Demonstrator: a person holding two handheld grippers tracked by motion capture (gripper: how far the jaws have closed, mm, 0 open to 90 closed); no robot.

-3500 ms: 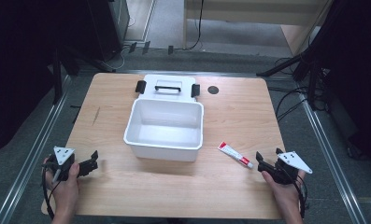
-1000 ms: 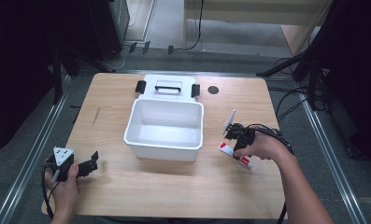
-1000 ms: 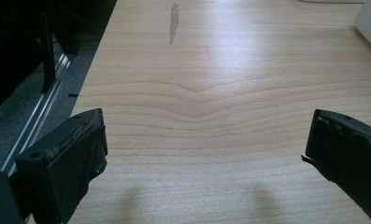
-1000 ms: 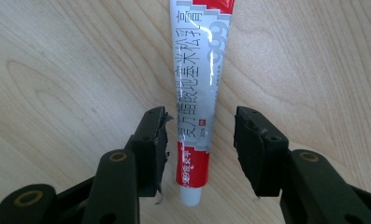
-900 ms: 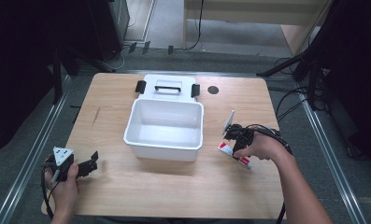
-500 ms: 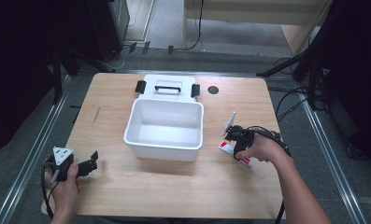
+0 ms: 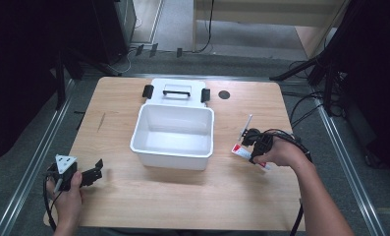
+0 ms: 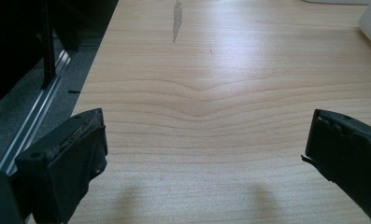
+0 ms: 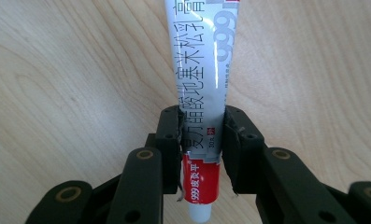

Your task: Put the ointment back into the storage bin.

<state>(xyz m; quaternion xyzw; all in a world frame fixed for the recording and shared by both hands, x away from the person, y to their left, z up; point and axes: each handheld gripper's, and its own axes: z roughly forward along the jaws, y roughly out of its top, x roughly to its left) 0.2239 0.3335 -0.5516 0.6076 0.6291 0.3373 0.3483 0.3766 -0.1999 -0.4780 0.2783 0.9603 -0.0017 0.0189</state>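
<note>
In the high view, a wooden bench (image 7: pixel 133 206) carries a white tub (image 7: pixel 174 135) at the centre of the frame, open side up and bare inside. Its white lid (image 7: pixel 177 92), with a handle and 2 black clips, lies flat just above it in the frame, touching or nearly touching the tub's far rim.

The right tongs (image 7: pixel 252 147) sit at the right of the frame, just right of the tub, closed on a white and red tube (image 7: pixel 242 153) that lies on the bench. In the right gripper view the 2 jaws press on either side of the tube (image 9: pixel 203 93) near its red band (its white cap points toward the camera), and the printed body runs up to the top of the frame over the wood.

The left tongs (image 7: pixel 90 174) are at the lower left of the frame, held in the left hand (image 7: pixel 67 199) near the bench edge. In the left gripper view the jaws stand wide apart with bare wood between them.
</note>
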